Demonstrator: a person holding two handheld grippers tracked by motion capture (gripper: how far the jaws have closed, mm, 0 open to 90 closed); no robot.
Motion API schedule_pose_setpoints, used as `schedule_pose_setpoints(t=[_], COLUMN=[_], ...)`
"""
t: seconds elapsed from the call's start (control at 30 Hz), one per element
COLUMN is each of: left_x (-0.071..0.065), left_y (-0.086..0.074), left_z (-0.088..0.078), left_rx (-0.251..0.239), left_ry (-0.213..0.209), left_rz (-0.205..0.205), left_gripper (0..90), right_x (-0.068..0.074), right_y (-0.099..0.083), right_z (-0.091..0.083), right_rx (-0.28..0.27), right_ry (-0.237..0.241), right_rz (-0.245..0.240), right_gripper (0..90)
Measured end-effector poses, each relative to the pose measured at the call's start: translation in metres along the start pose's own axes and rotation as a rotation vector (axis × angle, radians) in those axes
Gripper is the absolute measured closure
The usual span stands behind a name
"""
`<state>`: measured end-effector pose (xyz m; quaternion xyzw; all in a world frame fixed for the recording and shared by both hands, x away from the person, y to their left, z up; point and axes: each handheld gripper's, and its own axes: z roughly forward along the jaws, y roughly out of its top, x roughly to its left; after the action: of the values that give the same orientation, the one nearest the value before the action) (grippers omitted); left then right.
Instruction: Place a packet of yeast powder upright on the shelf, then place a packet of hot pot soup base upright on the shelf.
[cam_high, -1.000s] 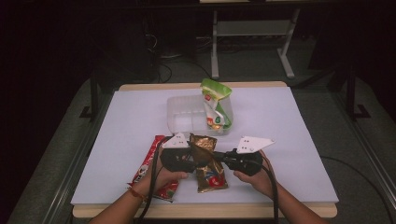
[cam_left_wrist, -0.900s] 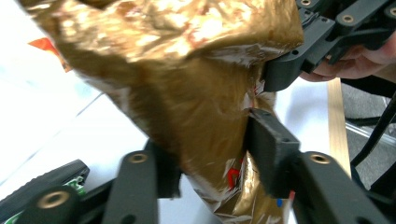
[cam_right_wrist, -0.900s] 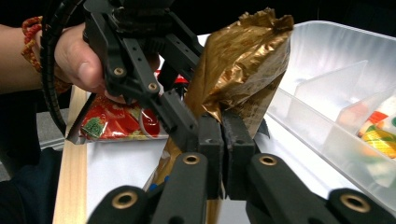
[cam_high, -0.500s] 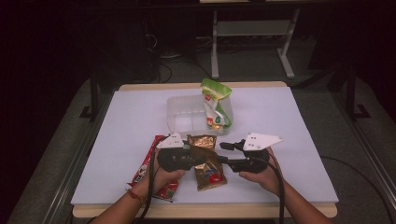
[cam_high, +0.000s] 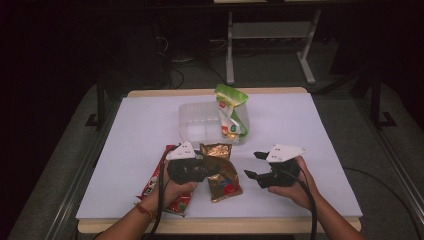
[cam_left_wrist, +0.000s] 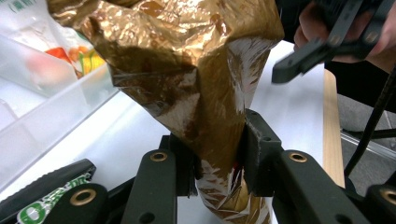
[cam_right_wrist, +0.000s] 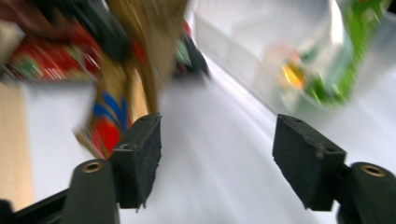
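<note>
The light, crinkly gold foil snack pouch (cam_left_wrist: 187, 84), near the surface's (cam_high: 320, 130) front edge, stays pinched mid-body by the left gripper (cam_left_wrist: 217, 158), best held by its flat seams, while the right gripper (cam_high: 256, 165), jaws just opening, hangs empty.

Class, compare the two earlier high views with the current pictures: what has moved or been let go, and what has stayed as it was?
The right gripper has let go of the gold snack packet: its jaws have just been opening with nothing between them, and it has drawn away to the right. The left gripper, whose jaws have just been closing, now clamps the packet. The red packet, clear container and green bag stayed put.
</note>
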<state>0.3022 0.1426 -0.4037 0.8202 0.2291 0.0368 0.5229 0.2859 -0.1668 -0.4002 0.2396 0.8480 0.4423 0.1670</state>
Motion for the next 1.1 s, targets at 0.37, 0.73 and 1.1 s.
schedule_pose_setpoints(t=[0.37,0.73,1.1], left_x=[-0.004,0.006,0.013], left_y=[0.010,0.018,0.030], left_z=[-0.016,-0.032,-0.049], left_rx=[-0.081,-0.156,-0.224], left_ry=[0.025,0.086,0.162], left_rz=[0.001,-0.026,-0.043], left_gripper=[68.9,69.0,69.0], right_x=[-0.028,-0.042,-0.038], right_y=[-0.035,-0.050,-0.052], right_z=[-0.011,-0.020,-0.022], right_rx=[-0.017,-0.018,-0.011], right_ry=[-0.150,-0.252,-0.284], right_rz=[0.156,0.207,0.191], right_gripper=[23.1,20.9,21.1])
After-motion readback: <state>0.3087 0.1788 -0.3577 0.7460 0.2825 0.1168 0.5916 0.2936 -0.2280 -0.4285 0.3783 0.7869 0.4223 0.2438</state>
